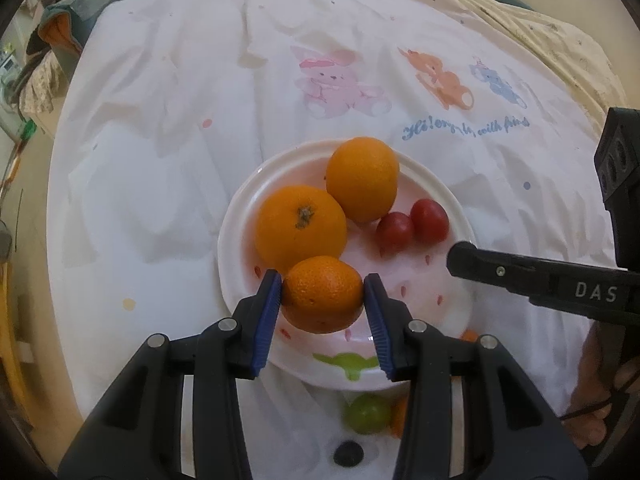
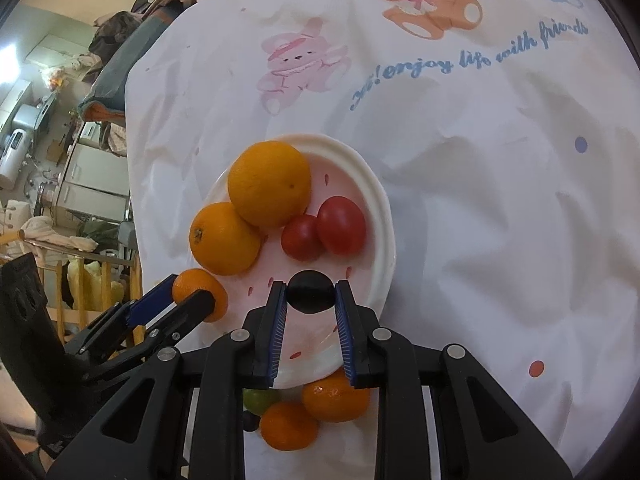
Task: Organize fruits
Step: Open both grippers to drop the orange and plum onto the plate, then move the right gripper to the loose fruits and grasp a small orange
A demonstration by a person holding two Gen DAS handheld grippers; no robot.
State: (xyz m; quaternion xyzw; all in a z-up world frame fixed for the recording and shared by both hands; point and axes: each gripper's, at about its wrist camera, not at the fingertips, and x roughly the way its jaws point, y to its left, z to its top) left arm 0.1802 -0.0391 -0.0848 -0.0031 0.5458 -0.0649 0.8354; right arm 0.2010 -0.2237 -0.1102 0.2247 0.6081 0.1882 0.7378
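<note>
Both grippers' fingers clamp fruit: left (image 1: pixel 323 294) a mandarin (image 1: pixel 322 294); right (image 2: pixel 311 294) a dark fruit (image 2: pixel 311 292), unseen leftward

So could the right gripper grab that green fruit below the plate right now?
Probably not yet: the right gripper is already shut on a dark fruit over the plate, and the green fruit sits underneath its fingers, behind their tips.
</note>
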